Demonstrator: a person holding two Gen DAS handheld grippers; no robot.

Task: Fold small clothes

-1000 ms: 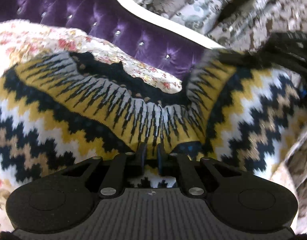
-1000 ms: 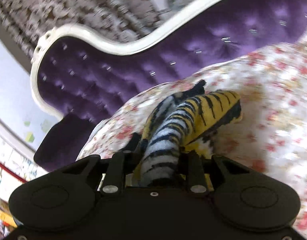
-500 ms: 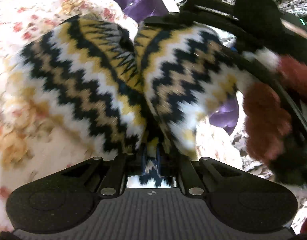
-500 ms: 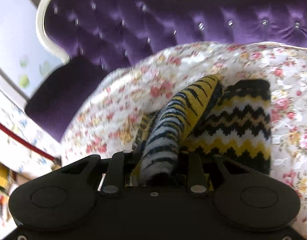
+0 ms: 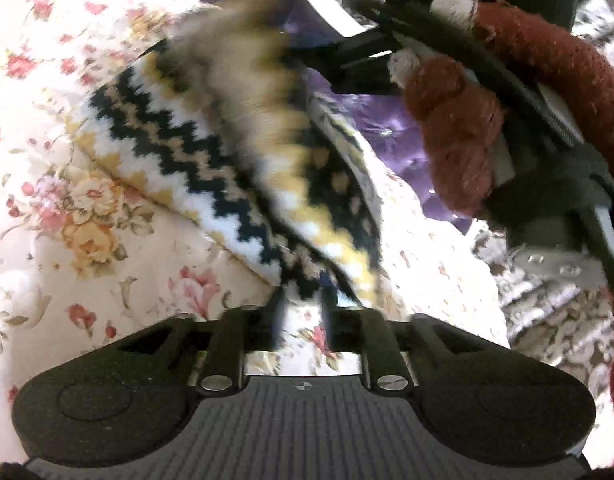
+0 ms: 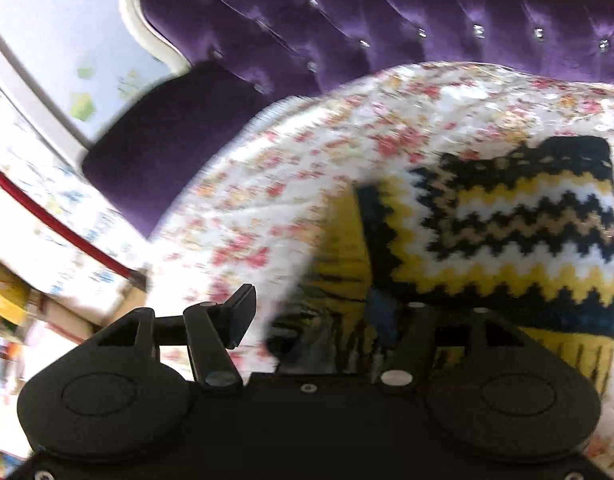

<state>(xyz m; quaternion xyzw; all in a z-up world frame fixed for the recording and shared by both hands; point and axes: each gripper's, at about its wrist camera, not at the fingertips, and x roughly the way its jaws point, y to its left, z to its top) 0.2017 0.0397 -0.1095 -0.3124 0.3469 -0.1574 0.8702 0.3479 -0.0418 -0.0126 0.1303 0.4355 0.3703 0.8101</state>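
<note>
**Both grippers spread at the near edge of a folded knit**

Left wrist view. The left gripper (image 5: 301, 312) has just been opening; its fingers (image 5: 277, 322) stand a little apart, and floral cloth shows through the gap between them. The near tip of the sweater (image 5: 211, 160) hangs just ahead of and above the fingertips; blur hides whether the pads touch it. The sweater, zigzag-knit in black, white, yellow and tan, lies doubled over on the quilt (image 5: 87, 216), its lower folded edge running diagonally from upper left to the fingertips. Left of that edge the quilt is open and bare. To the right, the right gripper's frame and a hand (image 5: 455, 140) in a rust glove crowd the space just beside the sweater's raised upper layer.

Right wrist view. The right gripper (image 6: 327, 320) has just been opening; its jaws stand wide. The left finger (image 6: 239, 312) is clear over bare quilt (image 6: 267, 184); the right finger sits against the sweater's (image 6: 519, 224) near edge, so the knit is not clamped. The folded sweater lies flat to the right, its far edge square. Beyond the quilt's rim stands the purple tufted headboard (image 6: 387, 24), well apart from the knit.
</note>
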